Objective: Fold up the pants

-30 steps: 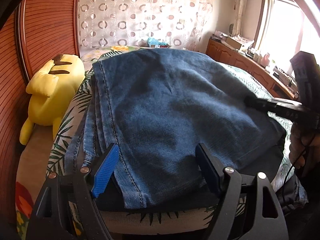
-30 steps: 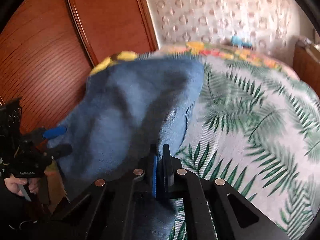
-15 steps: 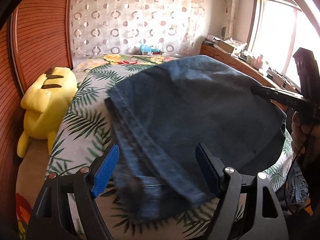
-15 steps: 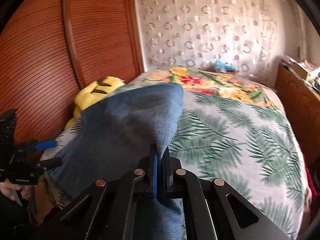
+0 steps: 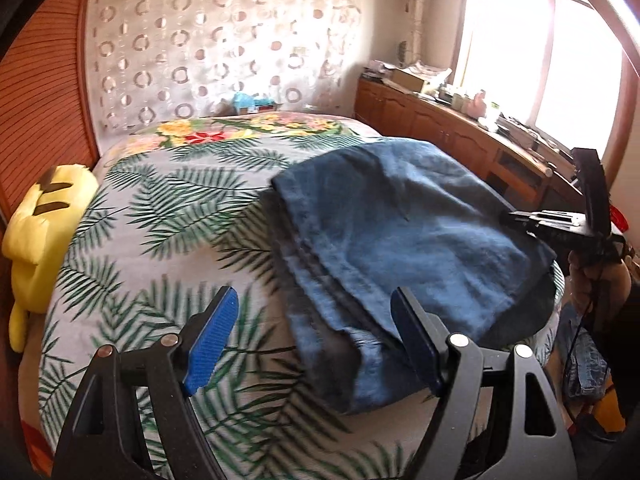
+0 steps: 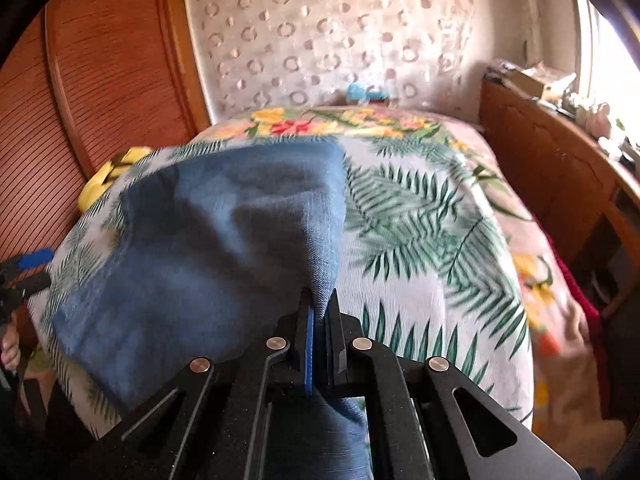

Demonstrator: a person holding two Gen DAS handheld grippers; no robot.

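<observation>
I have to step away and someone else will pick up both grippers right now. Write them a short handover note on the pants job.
Right gripper: shut on the folded jeans, pinching one edge of the denim.
Left gripper: open and holding nothing; the near end of the jeans lies just past its right finger.
Where things are: the jeans lie on the palm-print bedspread, partly raised at the held edge. A yellow plush toy sits by the wooden panel.
Done: the jeans are already folded into several layers.
Left: set them down flat, release the right grip, and probably check that the layers line up.
</observation>
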